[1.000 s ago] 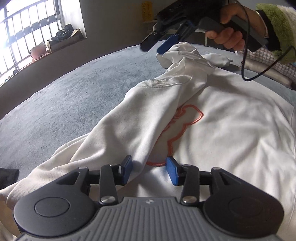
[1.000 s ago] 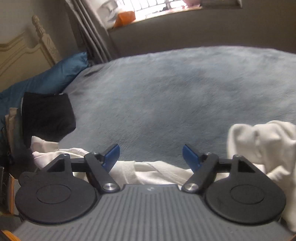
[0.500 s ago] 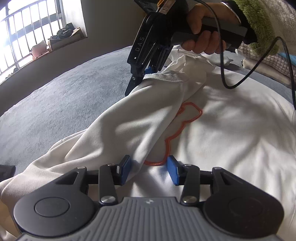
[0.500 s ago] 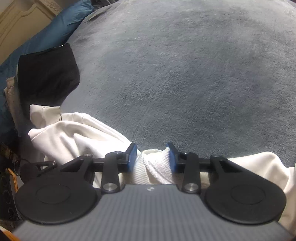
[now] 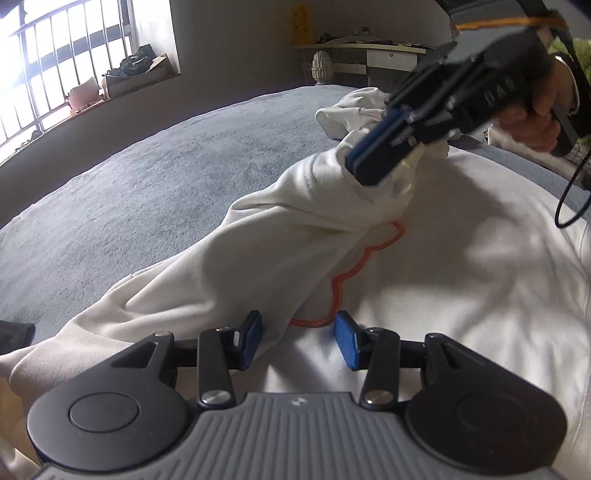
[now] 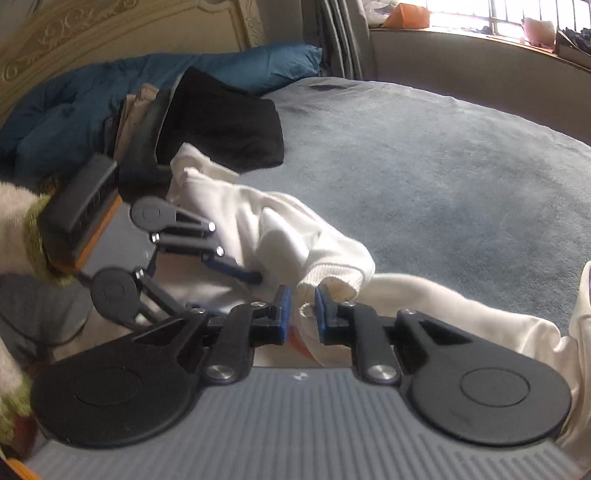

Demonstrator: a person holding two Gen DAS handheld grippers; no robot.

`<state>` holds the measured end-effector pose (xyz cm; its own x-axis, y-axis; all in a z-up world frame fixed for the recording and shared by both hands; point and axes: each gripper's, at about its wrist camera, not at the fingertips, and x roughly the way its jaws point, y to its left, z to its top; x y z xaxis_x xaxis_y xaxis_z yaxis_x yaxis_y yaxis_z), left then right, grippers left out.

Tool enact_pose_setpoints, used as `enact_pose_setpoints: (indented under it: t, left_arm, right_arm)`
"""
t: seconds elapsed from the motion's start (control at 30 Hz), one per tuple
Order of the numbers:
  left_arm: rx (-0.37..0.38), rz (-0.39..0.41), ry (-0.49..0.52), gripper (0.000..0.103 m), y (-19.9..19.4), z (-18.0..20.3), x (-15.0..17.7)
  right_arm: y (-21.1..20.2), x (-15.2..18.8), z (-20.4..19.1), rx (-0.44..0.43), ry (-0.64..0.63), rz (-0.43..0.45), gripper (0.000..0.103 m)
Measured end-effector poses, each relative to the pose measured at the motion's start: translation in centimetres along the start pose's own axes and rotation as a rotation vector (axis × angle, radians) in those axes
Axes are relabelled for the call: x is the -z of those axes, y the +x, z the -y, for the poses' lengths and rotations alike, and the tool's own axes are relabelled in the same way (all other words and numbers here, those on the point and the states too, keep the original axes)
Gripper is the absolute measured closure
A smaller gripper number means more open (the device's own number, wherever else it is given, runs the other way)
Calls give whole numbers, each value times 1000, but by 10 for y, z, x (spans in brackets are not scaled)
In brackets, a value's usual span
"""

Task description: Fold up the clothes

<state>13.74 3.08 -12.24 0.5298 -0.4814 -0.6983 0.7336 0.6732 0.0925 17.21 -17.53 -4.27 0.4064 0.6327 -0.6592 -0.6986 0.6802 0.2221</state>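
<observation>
Sweatshirt (image 5: 461, 295) soft, white – right claw (image 5: 373, 162) clamped on ribbed cuff (image 6: 332, 280); left claw (image 5: 299, 339) apart, on plush blanket (image 5: 147, 192).

Left wrist view: low over the white sweatshirt (image 5: 461, 280), close, facing across the bed (image 5: 155, 184) toward window (image 5: 74, 66) and desk. Right wrist view: close above the sleeve cuff (image 6: 332, 277), facing headboard (image 6: 110, 33) and pillows. Shared: sleeve, bed, each other's gripper.

white sweatshirt (image 5: 461, 280) | orange outline print | flat on bed | sleeve (image 5: 258, 254) lifted across chest
</observation>
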Motion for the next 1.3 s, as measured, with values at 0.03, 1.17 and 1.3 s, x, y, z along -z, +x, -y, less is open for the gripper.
enact_pose_setpoints:
  t: [0.03, 1.17, 1.3]
  left_arm:
    - [1, -2, -3, 58, -2, -1, 0]
    - [-210, 169, 401, 37, -17, 22, -31]
    - [-213, 183, 541, 37, -7, 31, -26]
  right_arm:
    - [0, 4, 0, 8, -1, -5, 90]
    - [19, -30, -26, -173, -288, 0, 95]
    - [21, -35, -42, -190, -437, -71, 95]
